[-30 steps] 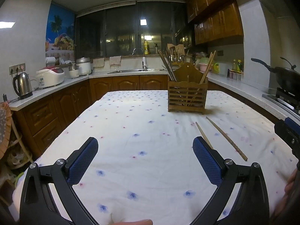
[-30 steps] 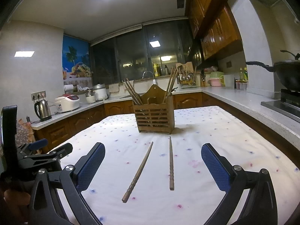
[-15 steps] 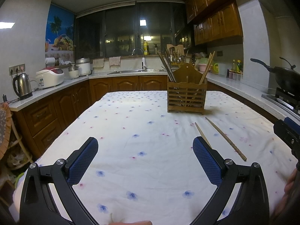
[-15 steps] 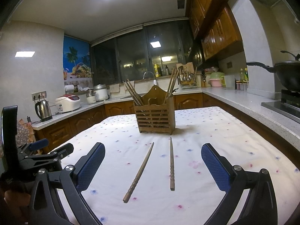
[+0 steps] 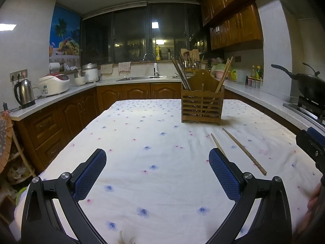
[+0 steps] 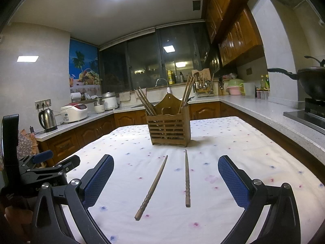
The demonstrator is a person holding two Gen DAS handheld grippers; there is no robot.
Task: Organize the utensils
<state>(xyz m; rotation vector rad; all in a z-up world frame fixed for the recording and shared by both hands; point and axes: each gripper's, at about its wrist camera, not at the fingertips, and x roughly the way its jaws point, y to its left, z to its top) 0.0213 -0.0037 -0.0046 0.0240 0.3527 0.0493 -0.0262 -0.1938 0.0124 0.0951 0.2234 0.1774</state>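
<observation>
Right wrist view: the right gripper hovers low over the table, its blue-padded fingers spread wide with nothing between them. Two loose wooden chopsticks lie on the flowered tablecloth within that gap: the left chopstick runs diagonally, the right chopstick almost straight ahead; they are apart, their thin tips pointing toward the slatted wooden utensil holder. The holder stands upright just beyond the tips, with bundles of chopsticks leaning out of its left and right compartments. Nothing lies between the gripper and the two loose chopsticks. At the left edge appears the left gripper, seen from the side.

Left wrist view: the left gripper is likewise spread wide and empty over bare cloth. Its right finger hides the near end of one chopstick. Around the table run wooden cabinets and a pale countertop carrying a kettle and rice cooker; a dark wok sits at right.
</observation>
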